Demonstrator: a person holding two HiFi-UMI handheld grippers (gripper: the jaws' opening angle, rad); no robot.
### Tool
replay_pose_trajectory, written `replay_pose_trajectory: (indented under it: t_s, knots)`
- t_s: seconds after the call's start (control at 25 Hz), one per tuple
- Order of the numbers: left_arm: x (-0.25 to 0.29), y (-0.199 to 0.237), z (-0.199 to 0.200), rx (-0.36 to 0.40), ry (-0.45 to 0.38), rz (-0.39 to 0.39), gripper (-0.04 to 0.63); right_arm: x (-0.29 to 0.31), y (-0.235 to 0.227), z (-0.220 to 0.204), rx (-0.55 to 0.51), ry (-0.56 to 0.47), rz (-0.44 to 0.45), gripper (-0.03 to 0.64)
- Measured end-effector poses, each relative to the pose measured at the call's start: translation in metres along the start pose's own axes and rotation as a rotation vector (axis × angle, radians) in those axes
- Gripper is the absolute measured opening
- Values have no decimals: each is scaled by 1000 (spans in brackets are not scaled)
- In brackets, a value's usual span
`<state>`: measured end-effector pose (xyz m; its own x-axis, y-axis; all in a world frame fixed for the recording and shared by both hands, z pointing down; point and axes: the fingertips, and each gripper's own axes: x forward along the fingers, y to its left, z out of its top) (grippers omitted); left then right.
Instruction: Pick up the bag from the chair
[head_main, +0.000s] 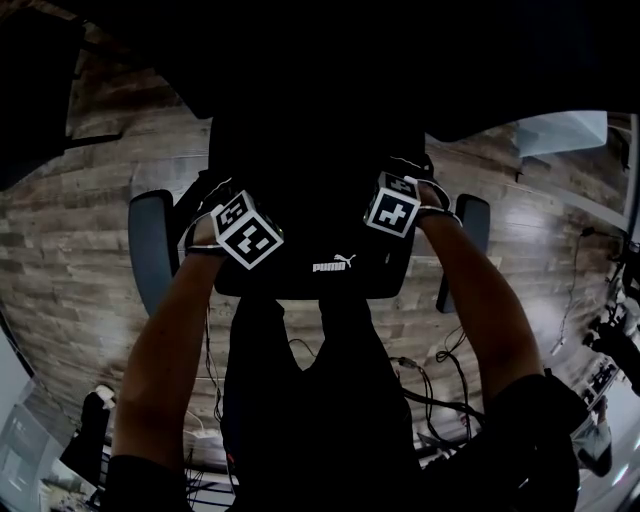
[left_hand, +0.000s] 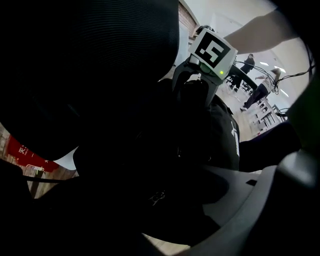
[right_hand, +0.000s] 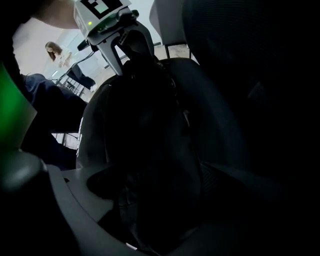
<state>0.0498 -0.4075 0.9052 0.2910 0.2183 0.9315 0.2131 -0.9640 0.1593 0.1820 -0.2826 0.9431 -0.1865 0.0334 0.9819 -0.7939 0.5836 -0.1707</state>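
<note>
A black bag (head_main: 318, 262) with a white logo stands on the seat of a dark office chair (head_main: 150, 245). Both grippers are down at the bag's top, side by side. The right gripper view shows my left gripper (right_hand: 131, 54) with its jaws spread wide, astride the bag's (right_hand: 145, 130) upper edge. My right gripper (left_hand: 194, 86) appears in the left gripper view, also spread wide over the top of the bag (left_hand: 220, 135). I see no pad pressing on the fabric. In the head view the marker cubes hide the fingertips of the left gripper (head_main: 240, 232) and right gripper (head_main: 395, 208).
The chair's mesh backrest (left_hand: 100, 60) rises close behind the bag, and armrests (head_main: 470, 225) flank it. Cables (head_main: 430, 385) trail over the wooden floor (head_main: 90, 250). People (left_hand: 260, 90) stand at desks far off.
</note>
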Motion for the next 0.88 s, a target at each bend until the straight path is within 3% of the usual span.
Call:
replay_pose_trajectory:
  t_s: [0.36,0.56,0.88]
  knots:
    - [7,0,-2,-10,18,35,299,9,0,1,29,-11,-12,440]
    - [2,-1,-2,14,12,98,199,1,-3,5,38,-10,-101,297]
    - [-9,-8,-1,44,11,139,143,-13,6,5,78,-19,-161,125]
